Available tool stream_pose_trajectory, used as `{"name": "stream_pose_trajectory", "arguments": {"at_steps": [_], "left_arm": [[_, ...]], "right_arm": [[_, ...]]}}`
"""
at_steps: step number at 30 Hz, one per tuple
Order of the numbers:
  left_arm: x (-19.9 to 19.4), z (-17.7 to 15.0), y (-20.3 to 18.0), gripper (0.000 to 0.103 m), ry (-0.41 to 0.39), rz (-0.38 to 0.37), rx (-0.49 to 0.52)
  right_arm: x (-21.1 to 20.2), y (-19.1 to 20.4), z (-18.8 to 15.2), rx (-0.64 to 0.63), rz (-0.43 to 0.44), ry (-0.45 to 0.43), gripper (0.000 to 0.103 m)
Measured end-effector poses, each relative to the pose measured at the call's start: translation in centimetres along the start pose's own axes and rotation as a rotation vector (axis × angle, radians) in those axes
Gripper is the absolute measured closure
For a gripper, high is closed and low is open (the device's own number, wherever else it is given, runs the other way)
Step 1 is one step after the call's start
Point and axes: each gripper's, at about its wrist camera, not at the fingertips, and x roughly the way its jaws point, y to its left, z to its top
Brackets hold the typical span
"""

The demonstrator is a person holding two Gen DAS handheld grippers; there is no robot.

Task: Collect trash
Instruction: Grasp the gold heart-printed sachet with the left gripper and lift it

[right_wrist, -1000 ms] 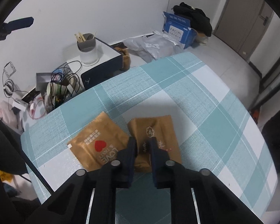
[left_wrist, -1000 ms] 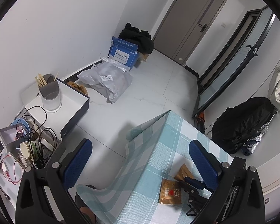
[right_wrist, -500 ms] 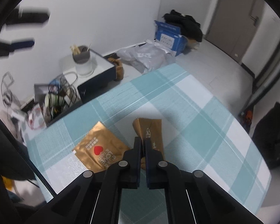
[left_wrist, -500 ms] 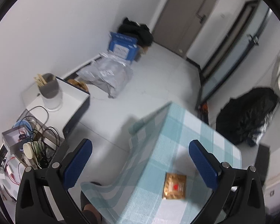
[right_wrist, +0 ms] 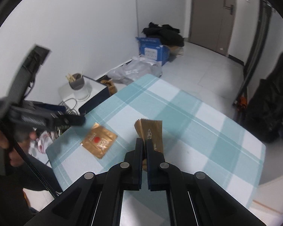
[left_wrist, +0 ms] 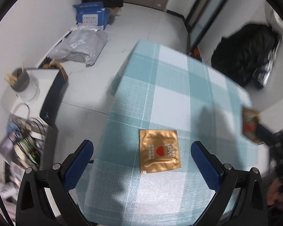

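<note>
Right hand-held gripper: jaws clamped on the brown wrapper, bottom centre of its view, lifted off the bench. Left hand-held gripper: jaws wide apart, straddling the gold sachet lying flat at lower centre. Likely light, thin, crinkly, slippery foil; pinch one serrated edge, since flat faces give no purchase.

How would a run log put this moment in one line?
right hand-held gripper: shut on brown wrapper | left hand-held gripper: open above gold packet
</note>
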Motion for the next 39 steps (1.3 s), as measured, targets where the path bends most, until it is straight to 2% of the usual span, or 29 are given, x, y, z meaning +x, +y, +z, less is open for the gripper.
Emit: {"name": "stream_pose_trajectory", "arguments": {"at_steps": [3,7,10,14,16,18,22,23,24,25,27,30,32,34,39], "left_arm": [[1.3,-0.5,-1.3,0.003,0.034,0.036,0.056],[2.3,-0.7,-1.8,0.008,0.064,0.069,0.08],[2.8,-0.9,-2.3,0.019,0.085,0.079,0.104],[3.1,-1.3,-3.8,0.021,0.066,0.148,0.181],[3.0,-1.2,-3.9,0.028,0.059,0.144,0.174],[2.6,-1.2,-4.0,0.042,0.051,0.145,0.167],[2.6,-1.3,-4.5,0.048,0.045,0.148,0.175],[2.6,-1.3,-4.8,0.055,0.041,0.153,0.181],[2.9,-1.2,-4.9,0.064,0.038,0.148,0.183],[2.6,-1.1,-5.0,0.066,0.031,0.145,0.181],[2.7,-1.1,-5.0,0.079,0.029,0.119,0.173],[2.1,-1.2,-5.6,0.093,0.001,0.107,0.19],[2.4,-1.3,-5.7,0.103,0.022,0.079,0.187],[3.1,-1.5,-5.3,0.103,0.055,0.049,0.155],[1.6,-1.2,-5.2,0.103,0.009,-0.027,0.134]], "right_arm": [[-1.1,-0.8,-0.9,0.027,0.003,-0.018,0.1],[-1.9,-1.9,-1.8,0.069,0.01,-0.038,0.1],[-2.6,-2.3,-2.1,0.072,0.014,-0.055,0.1],[-3.4,-2.7,-2.8,0.076,0.017,-0.069,0.1],[-3.6,-3.1,-3.0,0.091,0.022,-0.074,0.1],[-3.7,-3.3,-3.2,0.102,0.026,-0.076,0.1],[-4.1,-3.5,-3.6,0.109,0.027,-0.081,0.1],[-4.1,-3.5,-3.7,0.109,0.023,-0.081,0.1],[-4.1,-3.5,-3.7,0.111,0.023,-0.082,0.1],[-4.1,-3.5,-3.8,0.115,0.025,-0.082,0.1],[-4.2,-3.5,-3.9,0.119,0.023,-0.086,0.1],[-4.4,-3.3,-4.0,0.118,0.024,-0.092,0.1],[-4.6,-3.2,-4.1,0.112,0.022,-0.097,0.1],[-4.8,-3.2,-4.2,0.112,0.021,-0.105,0.1],[-5.5,-3.6,-4.5,0.129,0.02,-0.121,0.1]]}}
